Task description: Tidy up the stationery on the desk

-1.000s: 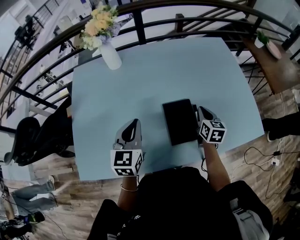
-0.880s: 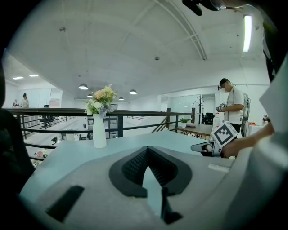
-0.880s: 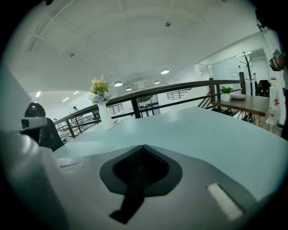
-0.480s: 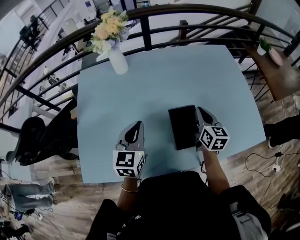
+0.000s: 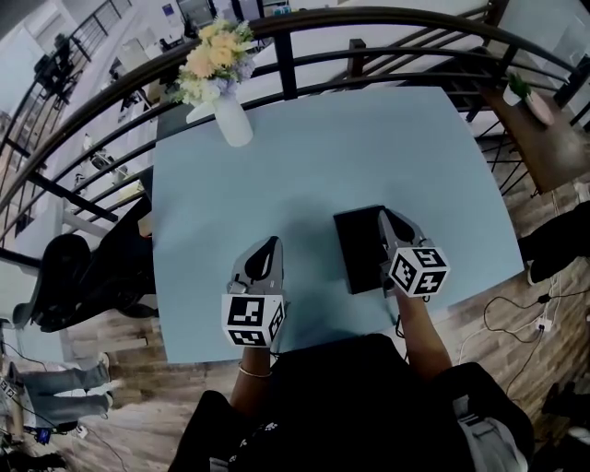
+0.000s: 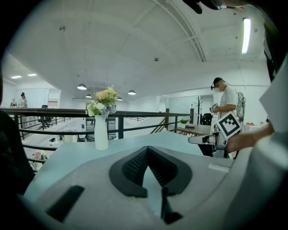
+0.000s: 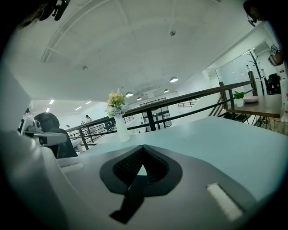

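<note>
A flat black rectangular case [image 5: 358, 249] lies on the light blue desk [image 5: 323, 157], near its front right. My right gripper [image 5: 386, 216] hangs over the case's right edge; whether it touches the case I cannot tell. In the right gripper view its jaws [image 7: 143, 147] meet at the tips with nothing between them, and the case is hidden below them. My left gripper [image 5: 268, 243] is to the left of the case, over bare desk, also shut and holding nothing [image 6: 147, 148].
A white vase with flowers [image 5: 228, 112] stands at the desk's far left corner. A dark railing [image 5: 369, 18] curves behind the desk. A black chair [image 5: 83, 267] is at the left and a brown side table [image 5: 539, 134] at the right. A person [image 6: 227, 101] stands far off.
The right gripper has shifted slightly left, so it now overlaps the case's right edge. The head view has drifted a little. The left gripper has barely moved.
</note>
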### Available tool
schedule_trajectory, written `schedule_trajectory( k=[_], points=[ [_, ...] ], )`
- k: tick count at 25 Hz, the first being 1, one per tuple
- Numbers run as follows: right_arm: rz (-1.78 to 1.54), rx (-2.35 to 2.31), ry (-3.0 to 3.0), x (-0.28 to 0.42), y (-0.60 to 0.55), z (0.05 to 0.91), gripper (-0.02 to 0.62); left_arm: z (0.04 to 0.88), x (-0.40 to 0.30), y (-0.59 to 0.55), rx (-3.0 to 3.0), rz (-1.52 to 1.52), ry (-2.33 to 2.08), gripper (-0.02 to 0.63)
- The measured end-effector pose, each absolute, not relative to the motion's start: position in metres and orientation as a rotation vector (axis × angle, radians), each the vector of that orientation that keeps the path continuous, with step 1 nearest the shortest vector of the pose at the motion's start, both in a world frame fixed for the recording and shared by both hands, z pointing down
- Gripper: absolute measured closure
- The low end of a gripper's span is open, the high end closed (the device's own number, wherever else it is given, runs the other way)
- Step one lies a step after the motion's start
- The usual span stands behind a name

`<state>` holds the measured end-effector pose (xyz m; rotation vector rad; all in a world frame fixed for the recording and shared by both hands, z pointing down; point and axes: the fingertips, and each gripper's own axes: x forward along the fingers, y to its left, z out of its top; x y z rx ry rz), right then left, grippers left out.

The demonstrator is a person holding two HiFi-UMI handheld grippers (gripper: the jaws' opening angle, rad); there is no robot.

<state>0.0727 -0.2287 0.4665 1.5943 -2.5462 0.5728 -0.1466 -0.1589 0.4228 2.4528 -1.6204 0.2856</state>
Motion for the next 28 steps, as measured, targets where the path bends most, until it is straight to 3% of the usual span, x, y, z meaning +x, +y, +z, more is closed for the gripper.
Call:
schedule_trajectory(
  k=[28],
  points=[
    [0.566,1.571,-2.554,0.0651,-0.2192,0.4622,0.584,0.4254,-0.1500,-0.1544,2.458,0.291,-1.607,0.612]
  ],
)
